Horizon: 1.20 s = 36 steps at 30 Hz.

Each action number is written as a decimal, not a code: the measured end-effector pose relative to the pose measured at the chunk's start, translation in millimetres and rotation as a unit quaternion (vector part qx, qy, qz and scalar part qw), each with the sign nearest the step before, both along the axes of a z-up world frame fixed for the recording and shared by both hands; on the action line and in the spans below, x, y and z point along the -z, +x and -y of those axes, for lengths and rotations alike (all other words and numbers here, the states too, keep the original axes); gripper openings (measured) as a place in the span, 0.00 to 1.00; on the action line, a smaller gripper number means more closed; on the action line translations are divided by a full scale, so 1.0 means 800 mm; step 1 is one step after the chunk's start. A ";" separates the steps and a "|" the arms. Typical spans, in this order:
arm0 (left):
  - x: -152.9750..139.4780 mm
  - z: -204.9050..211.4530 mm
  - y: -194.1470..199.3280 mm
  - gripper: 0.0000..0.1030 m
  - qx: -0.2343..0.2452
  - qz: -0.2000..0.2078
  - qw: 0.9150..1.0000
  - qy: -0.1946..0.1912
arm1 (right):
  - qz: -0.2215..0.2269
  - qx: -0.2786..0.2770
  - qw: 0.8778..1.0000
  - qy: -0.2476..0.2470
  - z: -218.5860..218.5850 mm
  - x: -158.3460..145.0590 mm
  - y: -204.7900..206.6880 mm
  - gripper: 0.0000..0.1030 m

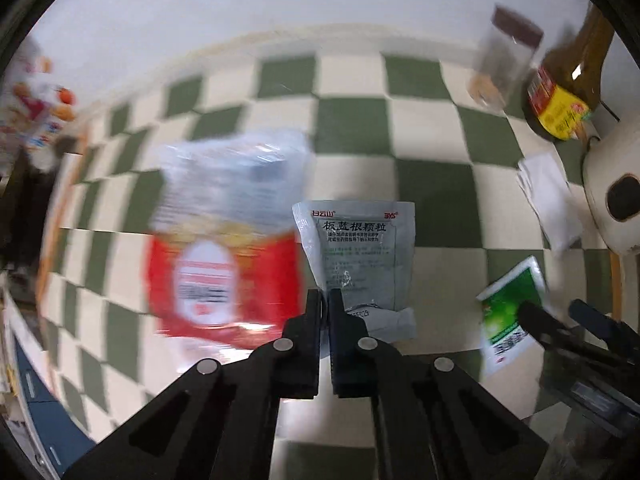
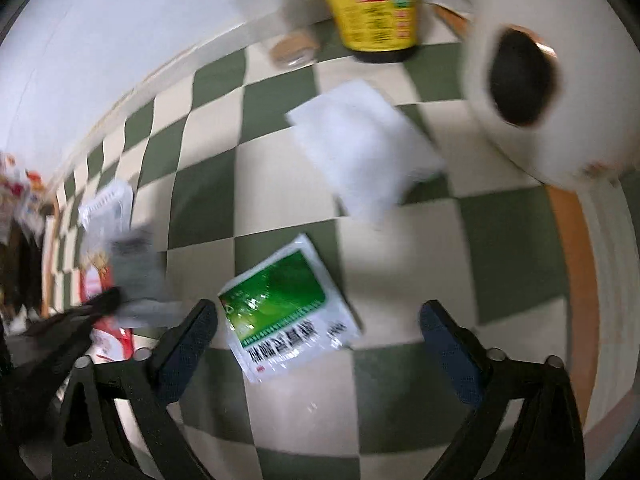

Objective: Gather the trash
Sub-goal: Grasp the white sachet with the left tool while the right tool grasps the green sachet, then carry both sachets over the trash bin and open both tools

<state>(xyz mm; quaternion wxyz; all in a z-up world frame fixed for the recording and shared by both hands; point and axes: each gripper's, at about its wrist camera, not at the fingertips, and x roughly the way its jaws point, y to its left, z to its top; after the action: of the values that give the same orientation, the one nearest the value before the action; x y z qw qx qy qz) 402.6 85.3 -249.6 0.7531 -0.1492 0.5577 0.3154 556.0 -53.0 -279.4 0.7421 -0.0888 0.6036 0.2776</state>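
Left gripper (image 1: 325,300) fingers pinch a crinkled grey foil sachet (image 1: 358,256); right gripper (image 2: 318,316) fingers spread wide over a glossy green-and-white plastic sachet (image 2: 286,306), lower centre.

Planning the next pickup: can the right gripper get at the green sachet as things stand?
Probably yes. The right gripper is open with the green sachet lying flat between its jaws on the checked cloth, nothing on top.

Grey sachet (image 1: 356,264) matt foil, green sachet (image 2: 286,308) right of it glossy plastic film, checked tabletop (image 1: 432,200) smooth, paper napkin (image 2: 360,148) beyond matt white, bottle (image 2: 372,8) glossy glass
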 end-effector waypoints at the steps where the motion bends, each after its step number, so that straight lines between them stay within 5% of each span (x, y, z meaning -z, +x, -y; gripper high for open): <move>1: -0.005 -0.003 -0.003 0.01 -0.003 0.000 1.000 0.008 | 0.004 -0.008 1.000 -0.013 -0.006 0.004 -0.005 0.87; 3: -0.008 -0.010 -0.013 0.01 -0.012 -0.003 1.000 0.017 | 0.052 -0.035 0.997 -0.036 -0.023 0.002 -0.022 0.78; 5: -0.009 -0.010 -0.020 0.01 -0.018 -0.008 1.000 0.021 | 0.104 -0.063 0.991 -0.058 -0.034 0.001 -0.045 0.53; 7: -0.006 -0.011 -0.032 0.01 -0.025 -0.010 0.999 0.019 | 0.115 -0.083 0.989 -0.046 -0.038 -0.002 -0.062 0.18; 9: -0.006 -0.009 -0.039 0.01 -0.030 -0.009 0.999 0.016 | 0.102 -0.085 0.991 -0.034 -0.037 -0.004 -0.072 0.03; 17: -0.061 0.015 -0.101 0.01 -0.021 0.052 0.998 0.003 | 0.066 -0.021 0.994 0.083 0.023 -0.078 -0.119 0.02; 26: -0.115 0.072 -0.273 0.01 0.016 0.117 0.993 -0.007 | 0.088 -0.007 0.987 0.136 0.103 -0.158 -0.282 0.02; 31: -0.087 0.098 -0.408 0.01 0.039 0.099 0.994 -0.035 | 0.057 0.005 0.990 0.125 0.153 -0.132 -0.427 0.02; 36: 0.011 0.108 -0.508 0.01 0.029 0.027 0.993 -0.109 | -0.035 0.012 0.996 0.080 0.181 -0.036 -0.538 0.02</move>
<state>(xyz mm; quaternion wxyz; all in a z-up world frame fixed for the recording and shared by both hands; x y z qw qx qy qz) -4.1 -0.8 -258.2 0.7556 -0.2227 0.5727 0.2268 125.8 -198.0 -250.6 0.7284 -0.0126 0.6063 0.3189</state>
